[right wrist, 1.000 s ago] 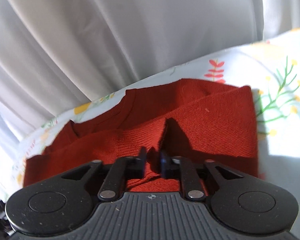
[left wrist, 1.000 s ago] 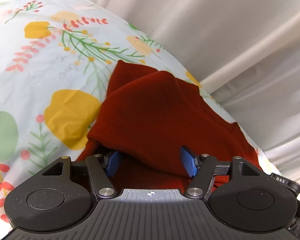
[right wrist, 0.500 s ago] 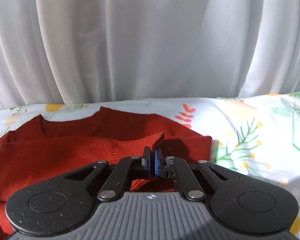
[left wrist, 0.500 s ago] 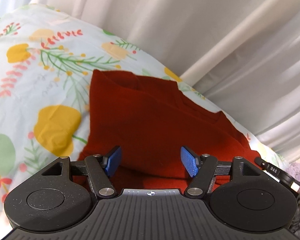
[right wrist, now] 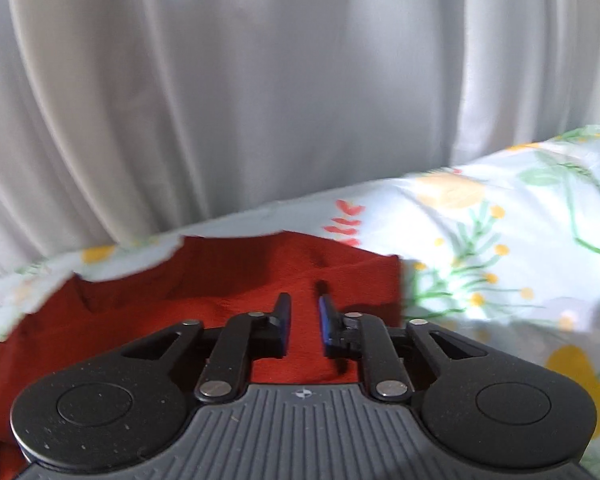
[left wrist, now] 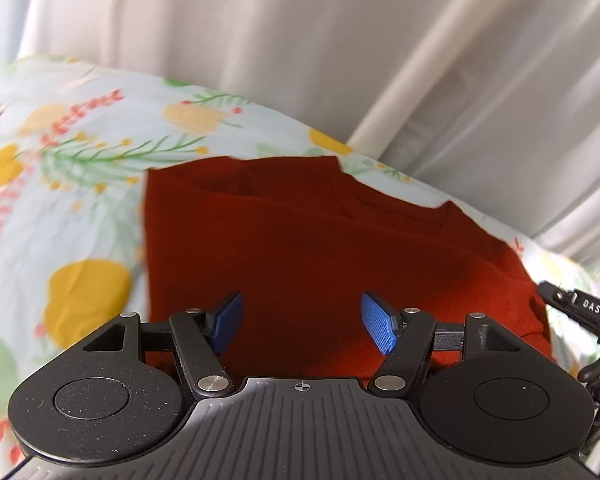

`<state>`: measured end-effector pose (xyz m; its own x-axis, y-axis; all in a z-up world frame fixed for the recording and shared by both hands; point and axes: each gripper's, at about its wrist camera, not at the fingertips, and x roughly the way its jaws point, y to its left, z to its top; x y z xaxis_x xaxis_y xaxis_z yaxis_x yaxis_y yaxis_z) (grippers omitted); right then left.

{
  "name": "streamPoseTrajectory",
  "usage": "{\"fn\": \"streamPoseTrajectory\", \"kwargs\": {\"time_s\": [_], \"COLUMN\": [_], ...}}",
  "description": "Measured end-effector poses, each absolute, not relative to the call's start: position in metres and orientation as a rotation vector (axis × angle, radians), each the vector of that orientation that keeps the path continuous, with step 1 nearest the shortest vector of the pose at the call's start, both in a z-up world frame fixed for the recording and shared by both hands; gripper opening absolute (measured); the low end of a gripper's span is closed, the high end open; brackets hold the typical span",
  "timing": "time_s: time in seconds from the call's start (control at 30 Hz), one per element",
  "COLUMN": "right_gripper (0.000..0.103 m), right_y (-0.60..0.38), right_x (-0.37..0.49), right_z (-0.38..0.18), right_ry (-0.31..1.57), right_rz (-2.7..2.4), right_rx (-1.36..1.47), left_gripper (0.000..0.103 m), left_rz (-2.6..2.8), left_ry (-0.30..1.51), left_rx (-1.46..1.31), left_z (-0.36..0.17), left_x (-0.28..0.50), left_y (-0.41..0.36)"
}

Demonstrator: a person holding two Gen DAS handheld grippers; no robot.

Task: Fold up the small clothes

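A rust-red knit sweater (left wrist: pixel 320 248) lies folded flat on a floral sheet (left wrist: pixel 60 168). Its neckline faces the curtain. My left gripper (left wrist: pixel 302 322) is open and empty, its blue pads wide apart just above the sweater's near part. In the right wrist view the sweater (right wrist: pixel 220 280) lies with its right edge near the middle. My right gripper (right wrist: pixel 304 320) is open by a narrow gap and empty, over the sweater's right side. The other gripper's black body (left wrist: pixel 576 308) shows at the right edge of the left wrist view.
The floral sheet (right wrist: pixel 500 260) covers the surface to the right of the sweater. A white pleated curtain (right wrist: pixel 260 80) hangs close behind the far edge, and also fills the top of the left wrist view (left wrist: pixel 340 40).
My right gripper has opened and let go of the sweater fold it was pinching. Both grippers have drawn back and tilted up, and the sweater now lies flatter.
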<state>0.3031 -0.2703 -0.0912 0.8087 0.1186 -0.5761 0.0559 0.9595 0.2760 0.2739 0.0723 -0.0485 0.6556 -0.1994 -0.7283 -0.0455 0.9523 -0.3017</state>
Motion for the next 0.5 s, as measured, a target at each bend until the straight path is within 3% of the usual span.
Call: {"fn": "streamPoseTrajectory", "kwargs": {"time_s": [0.2, 0.5], "right_gripper": [0.021, 0.019], "right_y": [-0.217, -0.210], "right_x": [0.326, 0.352], "right_z": [-0.112, -0.122], "right_ry": [0.743, 0.645], "right_rz": [0.163, 0.092], "right_rx": [0.128, -0.046], "left_gripper": [0.072, 0.077], "left_rz": [-0.124, -0.105], "left_ry": [0.864, 0.802], "left_rx": [-0.150, -0.123], "left_z": [-0.070, -0.082], "left_x": [0.300, 0.318], "left_y": [0.030, 0.029]}}
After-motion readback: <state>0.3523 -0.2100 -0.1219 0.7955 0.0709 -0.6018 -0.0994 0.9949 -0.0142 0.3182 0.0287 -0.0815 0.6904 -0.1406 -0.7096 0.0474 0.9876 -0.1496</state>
